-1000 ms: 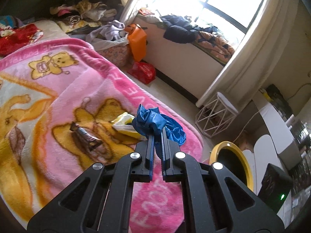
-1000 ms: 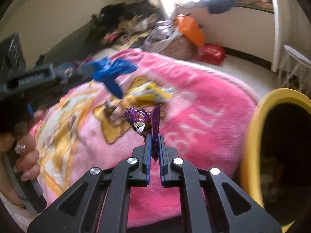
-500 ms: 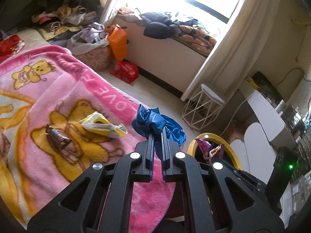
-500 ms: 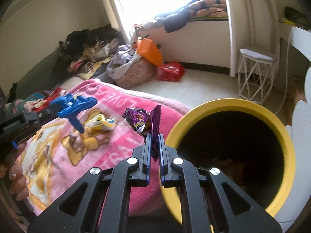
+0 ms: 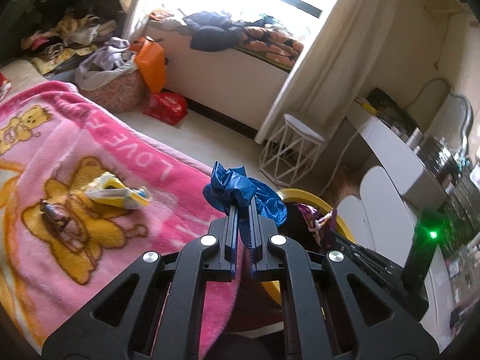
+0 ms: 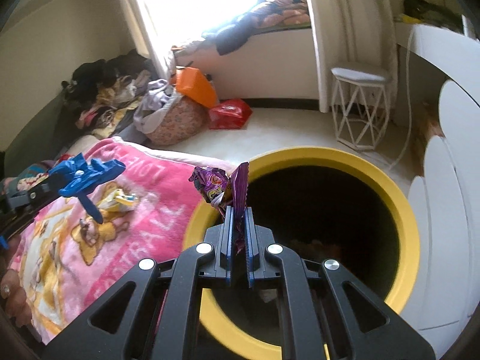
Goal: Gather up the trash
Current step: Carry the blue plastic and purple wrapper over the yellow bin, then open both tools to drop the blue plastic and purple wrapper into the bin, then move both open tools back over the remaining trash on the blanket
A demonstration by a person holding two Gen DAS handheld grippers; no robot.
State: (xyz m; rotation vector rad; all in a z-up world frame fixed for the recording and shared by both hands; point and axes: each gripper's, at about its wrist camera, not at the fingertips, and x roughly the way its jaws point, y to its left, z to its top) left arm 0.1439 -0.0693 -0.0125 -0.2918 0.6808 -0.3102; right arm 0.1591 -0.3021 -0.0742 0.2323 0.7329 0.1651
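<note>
- Two grippers: left gripper (image 5: 243, 207) clamps one crumpled blue bag (image 5: 237, 187); right gripper (image 6: 237, 210) clamps one purple wrapper (image 6: 222, 187) over the bin's rim.
- One yellow-rimmed bin (image 6: 402, 210), at 3 o'clock of the blanket (image 6: 156, 222), holds dim scraps.
- Two wrappers on the blanket: yellow packet (image 5: 115, 193), brown bar (image 5: 55, 214) at its 8 o'clock.

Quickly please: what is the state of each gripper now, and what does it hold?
Left gripper: closed on the blue crumpled wrapper.
Right gripper: closed on the purple snack wrapper.
</note>
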